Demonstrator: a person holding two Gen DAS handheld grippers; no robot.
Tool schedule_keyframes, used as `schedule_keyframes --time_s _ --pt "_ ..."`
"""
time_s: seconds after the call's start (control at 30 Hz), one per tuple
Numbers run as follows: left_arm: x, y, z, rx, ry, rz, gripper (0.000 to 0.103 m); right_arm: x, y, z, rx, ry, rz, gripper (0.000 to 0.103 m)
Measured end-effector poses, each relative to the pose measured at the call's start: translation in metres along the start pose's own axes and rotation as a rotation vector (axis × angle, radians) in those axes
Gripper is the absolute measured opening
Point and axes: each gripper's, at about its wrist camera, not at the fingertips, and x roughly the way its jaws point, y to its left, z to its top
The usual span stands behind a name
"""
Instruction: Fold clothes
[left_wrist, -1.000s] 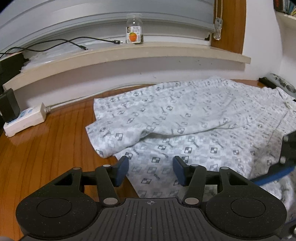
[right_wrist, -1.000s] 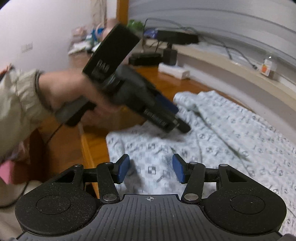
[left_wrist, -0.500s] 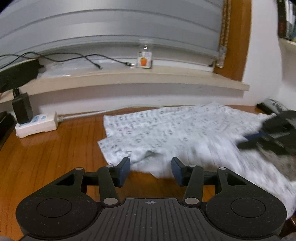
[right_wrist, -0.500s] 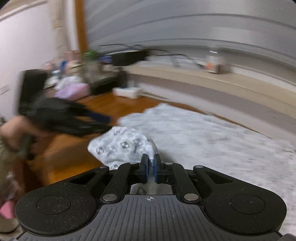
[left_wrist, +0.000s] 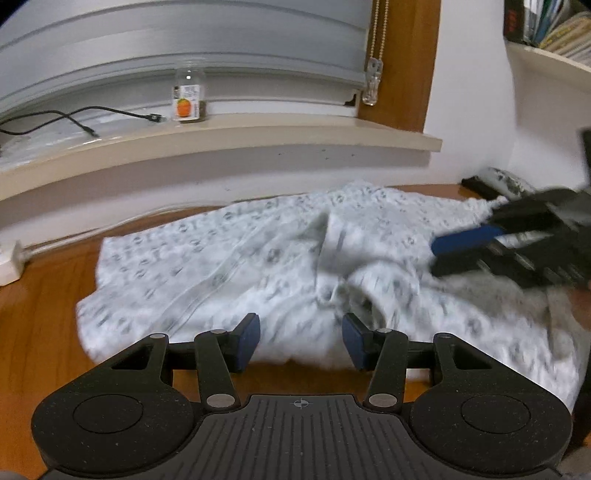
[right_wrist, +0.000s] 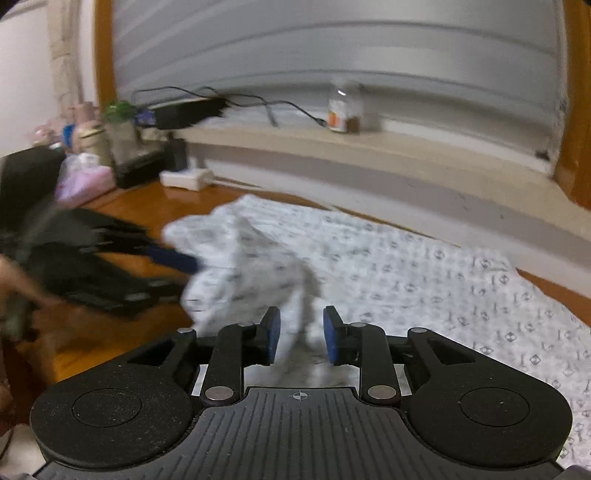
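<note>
A: How is the left gripper (left_wrist: 301, 341) set, and what is found around it?

B: Its blue pads are seen held apart, with nothing pressed between them. To its left, a white power strip (left_wrist: 9, 260) is seen at the edge of the wooden tabletop (left_wrist: 44, 295). Ahead of the pads, the white patterned garment (left_wrist: 229, 266) is spread over the tabletop, its near hem lying just beyond the fingertips. Further ahead and above, a jar with an orange label (left_wrist: 189, 95) is stood on the window ledge (left_wrist: 221, 134), with a black cable (left_wrist: 74, 116) laid to its left. To the right, the right gripper (left_wrist: 461, 245) is seen blurred above the cloth.

A: And the right gripper (right_wrist: 301, 339)?

B: Its jaws are opening. A raised fold of the garment (right_wrist: 258, 273) is seen between and just ahead of the pads; no pad is shown pressing on it. To its left, the left gripper (right_wrist: 173, 264) is seen blurred at the edge of the cloth. To the right, the rest of the garment is laid flat on the tabletop (right_wrist: 554, 291). The jar (right_wrist: 345, 110) is stood far ahead on the ledge.
</note>
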Motion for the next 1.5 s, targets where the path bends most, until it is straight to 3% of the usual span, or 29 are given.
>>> schedule_keyframes --time_s 0.13,0.27,0.37,0.43,0.47,0.5,0.6,0.73,0.83,0.93,1.1,1.2,1.5 --pt "0.012 -0.007 0.012 -0.005 0.005 -0.031 0.053 -0.013 0.023 -0.002 -0.058 0.007 0.058 0.037" --pt "0.027 -0.012 0.024 0.025 0.021 -0.007 0.053 -0.013 0.048 -0.010 -0.114 0.043 0.101 0.042" --pt "0.035 -0.009 0.029 0.027 0.036 0.008 0.053 -0.002 0.061 -0.019 -0.171 0.089 0.068 0.044" --pt "0.037 -0.005 0.029 0.025 0.040 0.024 0.053 0.003 0.060 -0.023 -0.187 0.108 0.058 0.037" --pt "0.037 -0.003 0.028 0.022 0.042 0.032 0.053 0.002 0.057 -0.022 -0.186 0.108 0.063 0.029" --pt "0.036 0.000 0.027 0.017 0.042 0.039 0.053 0.001 0.055 -0.021 -0.180 0.107 0.065 0.011" --pt "0.034 0.009 0.022 0.004 0.042 0.057 0.053 -0.017 0.040 -0.013 -0.133 0.087 0.116 0.004" --pt "0.029 0.018 0.016 0.005 0.040 0.108 0.053 -0.048 0.024 0.005 -0.076 0.043 0.167 0.003" --pt "0.026 0.026 0.012 -0.002 0.040 0.130 0.053 -0.072 0.014 0.024 -0.094 -0.002 0.139 0.003" --pt "0.025 0.030 0.011 -0.010 0.044 0.134 0.053 -0.079 -0.001 0.035 -0.136 -0.023 0.027 0.003" --pt "0.027 0.029 0.011 -0.006 0.046 0.133 0.055 -0.047 -0.036 0.026 -0.110 0.051 -0.108 0.004" --pt "0.032 0.029 0.010 0.006 0.056 0.138 0.055 -0.037 -0.045 0.013 -0.070 0.075 -0.122 0.015" --pt "0.035 0.029 0.005 0.009 0.063 0.137 0.055 -0.061 0.002 -0.004 -0.144 0.018 -0.033 0.016"
